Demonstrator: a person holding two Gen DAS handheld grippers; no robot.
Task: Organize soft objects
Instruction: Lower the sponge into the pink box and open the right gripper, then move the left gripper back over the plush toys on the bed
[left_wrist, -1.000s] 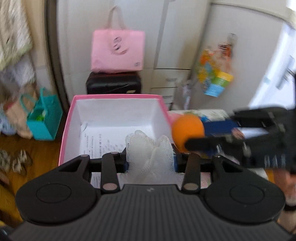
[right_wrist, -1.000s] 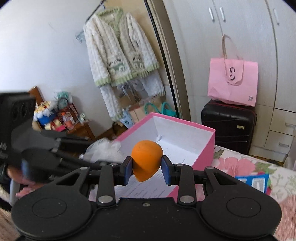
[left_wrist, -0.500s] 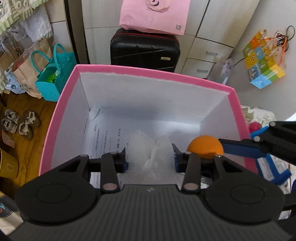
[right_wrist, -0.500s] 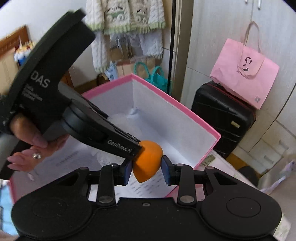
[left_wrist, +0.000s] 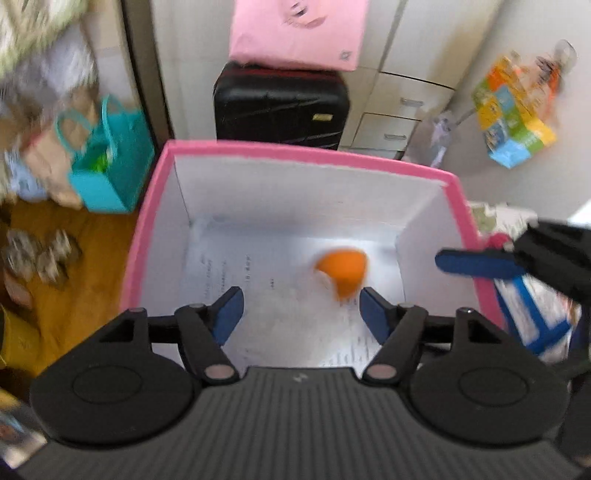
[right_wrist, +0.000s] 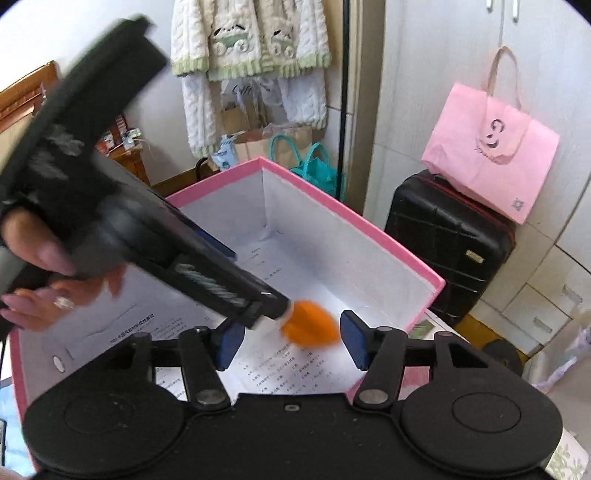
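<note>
A pink box (left_wrist: 295, 155) (right_wrist: 351, 218) with white inner walls and a printed sheet on its floor stands open below both grippers. My left gripper (left_wrist: 301, 312) hangs over the box with its jaws opening; a blurred white puff (left_wrist: 291, 317) lies loose between them, hard to tell from the paper. The orange sponge (left_wrist: 341, 271) (right_wrist: 310, 325) is a blur inside the box. It shows between the opening jaws of my right gripper (right_wrist: 291, 341), and neither pad presses on it. The left gripper's body (right_wrist: 147, 240), held by a hand (right_wrist: 55, 288), crosses the right wrist view.
Behind the box stand a black suitcase (left_wrist: 280, 103) (right_wrist: 447, 240) with a pink tote bag (left_wrist: 295, 33) (right_wrist: 491, 155) on it, and a teal bag (left_wrist: 107, 162) on the wooden floor. A cardigan (right_wrist: 251, 48) hangs at the back. A blue-and-white pack (left_wrist: 535, 314) lies right of the box.
Both grippers have opened. The orange sponge has left the right pads and dropped into the box. The white puff is no longer squeezed between the left pads.
</note>
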